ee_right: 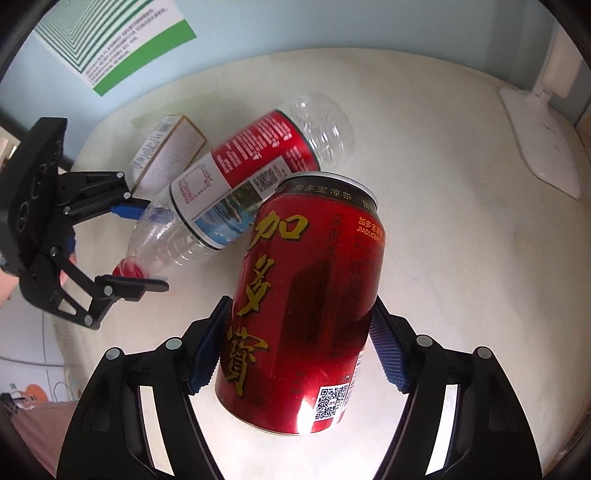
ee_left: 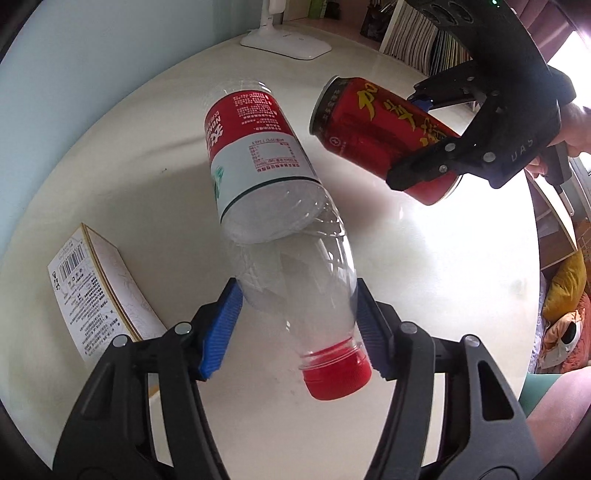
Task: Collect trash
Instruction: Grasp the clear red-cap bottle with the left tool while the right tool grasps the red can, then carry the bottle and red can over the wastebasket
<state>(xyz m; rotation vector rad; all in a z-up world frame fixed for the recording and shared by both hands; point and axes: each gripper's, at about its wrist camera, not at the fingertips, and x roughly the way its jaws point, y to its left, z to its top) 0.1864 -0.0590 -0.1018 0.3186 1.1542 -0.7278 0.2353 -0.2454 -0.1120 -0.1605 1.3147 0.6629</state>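
Above the round cream desk, a clear plastic bottle with a red cap is clamped by the left gripper. A red drink can is gripped by the right gripper. A white carton lies, apparently flat, near the desk's left edge.

surface: cream table | on it: 1 white carton, 1 white lamp base

Pale blue wall behind a cream table.
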